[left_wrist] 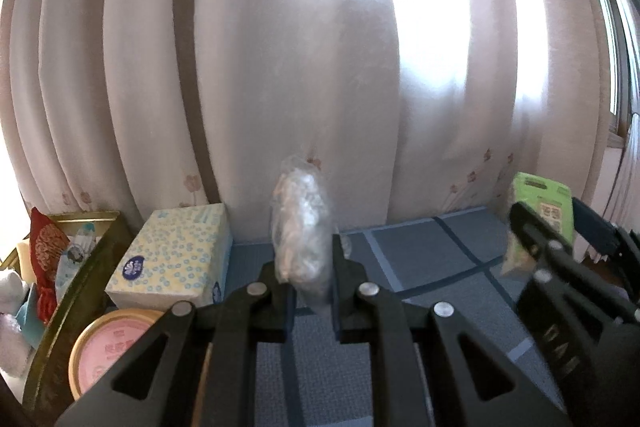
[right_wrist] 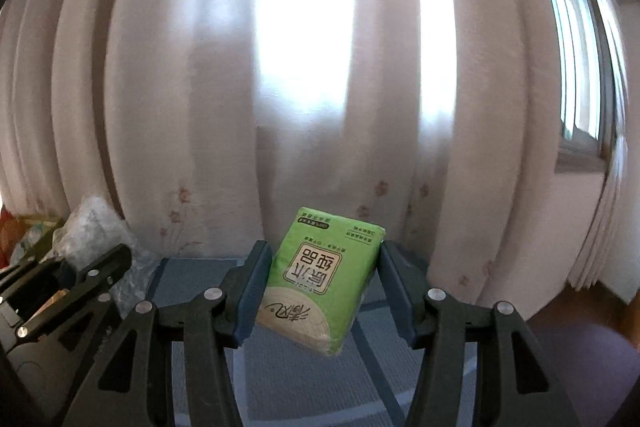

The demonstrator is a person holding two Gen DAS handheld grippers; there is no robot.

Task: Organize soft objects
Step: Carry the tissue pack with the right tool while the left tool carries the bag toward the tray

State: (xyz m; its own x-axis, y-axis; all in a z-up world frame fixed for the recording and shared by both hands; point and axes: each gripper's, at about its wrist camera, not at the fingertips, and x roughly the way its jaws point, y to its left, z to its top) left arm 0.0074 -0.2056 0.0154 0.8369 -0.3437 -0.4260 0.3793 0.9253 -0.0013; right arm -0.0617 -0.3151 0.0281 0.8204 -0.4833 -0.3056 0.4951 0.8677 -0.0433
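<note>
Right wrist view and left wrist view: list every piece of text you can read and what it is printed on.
"原木纯品", seen upside down: green tissue pack in the right gripper.
"DAN", perhaps cut off: side of the right gripper's body, left wrist view.
Small print on the green pack: too small to read.
Blue oval logo on the dotted tissue box: blurred.
Pink round lid: unreadable.

1. The left gripper (left_wrist: 310,259) is built of matte black plastic linkage bars with triangular cut-outs
2. Round silver pivot pins sit at each linkage joint
3. The right gripper (right_wrist: 322,267) has the same black frame; its fingers (right_wrist: 252,291) carry dark blue pads
4. Pale raised lettering marks the right gripper housing in the left wrist view
</note>
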